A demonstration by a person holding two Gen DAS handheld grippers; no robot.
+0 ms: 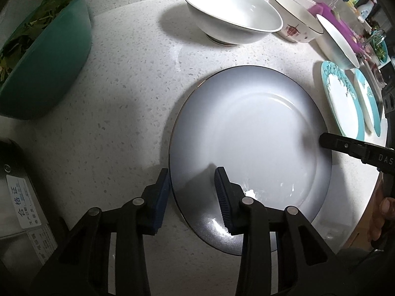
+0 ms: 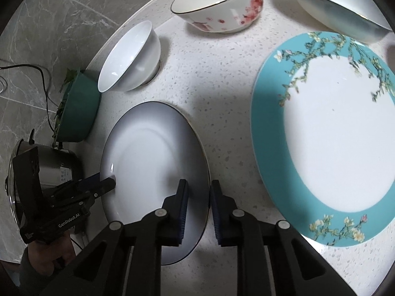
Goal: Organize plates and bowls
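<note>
A large grey-white plate (image 1: 246, 135) (image 2: 153, 153) with a thin gold rim lies flat on the speckled counter. My left gripper (image 1: 192, 172) straddles its left rim, one blue pad outside the edge and one on the plate's face, shut on it. My right gripper (image 2: 199, 183) clamps the opposite rim the same way, pads close around the edge. Each wrist view shows the other gripper's fingers (image 1: 333, 143) (image 2: 106, 185) at the far rim. A teal-rimmed floral plate (image 2: 328, 143) (image 1: 343, 103) lies to the right, with a second one (image 1: 367, 103) beyond it.
At the back stand a plain white bowl (image 1: 232, 17) (image 2: 130, 59), a red-flowered bowl (image 1: 293, 19) (image 2: 217, 5) and another white bowl (image 1: 335, 39) (image 2: 338, 5). A teal basin of greens (image 1: 44, 56) and a steel pot (image 2: 49, 162) sit left. A grey tiled wall (image 2: 49, 37) rises behind the counter.
</note>
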